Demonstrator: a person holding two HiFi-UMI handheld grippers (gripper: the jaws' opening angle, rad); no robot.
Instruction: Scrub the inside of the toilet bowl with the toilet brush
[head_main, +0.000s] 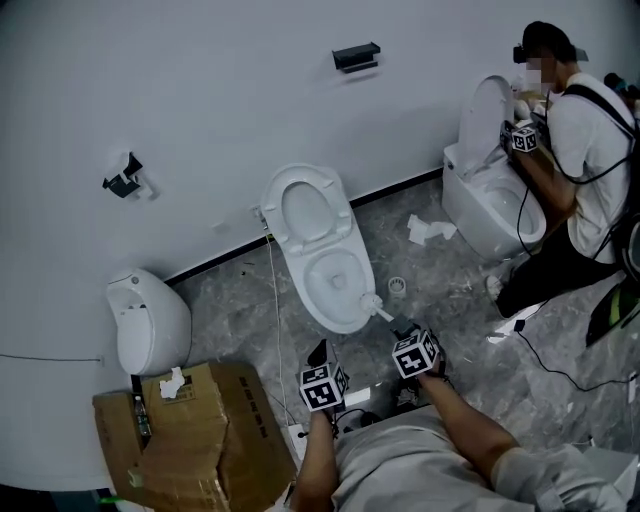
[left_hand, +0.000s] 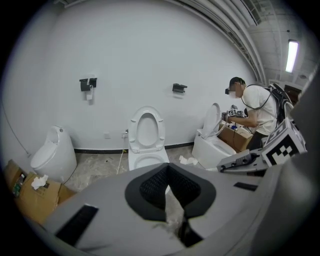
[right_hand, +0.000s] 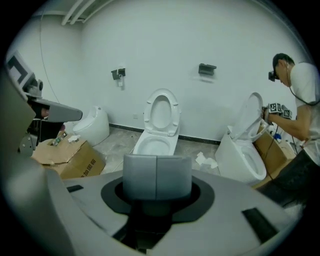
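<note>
Right gripper (head_main: 402, 328) is clamped on the brush (head_main: 375, 305) handle. The brush head sits at the bowl (head_main: 304, 284) rim, four o'clock, not yet inside. Left gripper (left_hand: 167, 174) is closed and empty. Risk: the head skids off the rim onto the floor (head_main: 440, 290) if pushed at a slant.

- Lies open straight down into the bowl of the toilet (head_main: 298, 262), with the seat (head_main: 272, 205) raised against the wall behind.
- Blocked at the toilet's front right rim by the head of the toilet brush (head_main: 372, 303), with the handle slanting back into the right gripper (head_main: 402, 328), which clamps it.
- Crowded in front of the toilet by the left gripper (head_main: 318, 350), jaws together, just beside the right one.
- Crossed on the floor left of the toilet by a thin cable (head_main: 276, 300); shut off farther left by a low white fixture (head_main: 150, 320) and a cardboard box (head_main: 190, 430).
- Passable right of the toilet over bare floor, save for a floor drain (head_main: 397, 287) and crumpled paper (head_main: 428, 230); closed well to the right by a second toilet (head_main: 490, 205) and a person (head_main: 580, 150).
</note>
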